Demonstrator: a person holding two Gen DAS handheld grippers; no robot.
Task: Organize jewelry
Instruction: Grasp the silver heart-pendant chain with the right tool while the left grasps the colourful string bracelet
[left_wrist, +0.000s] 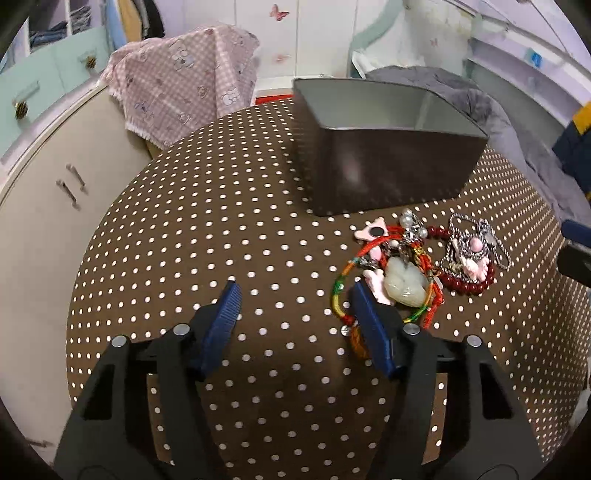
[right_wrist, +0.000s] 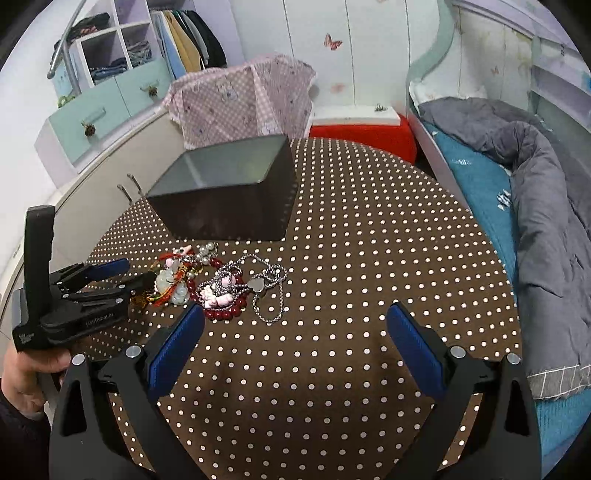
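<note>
A heap of jewelry lies on the brown polka-dot table: a jade pendant on a red and green cord, dark red beads, a silver chain with pink charms. The heap also shows in the right wrist view, where the silver chain spreads to its right. A dark metal box stands open behind the heap, also in the right wrist view. My left gripper is open, its right finger at the heap's near left edge. My right gripper is open and empty, just right of the heap.
A pink checked cloth drapes over something behind the table. A cream cabinet stands at the left. A bed with a grey quilt runs along the right. A red box sits behind the table.
</note>
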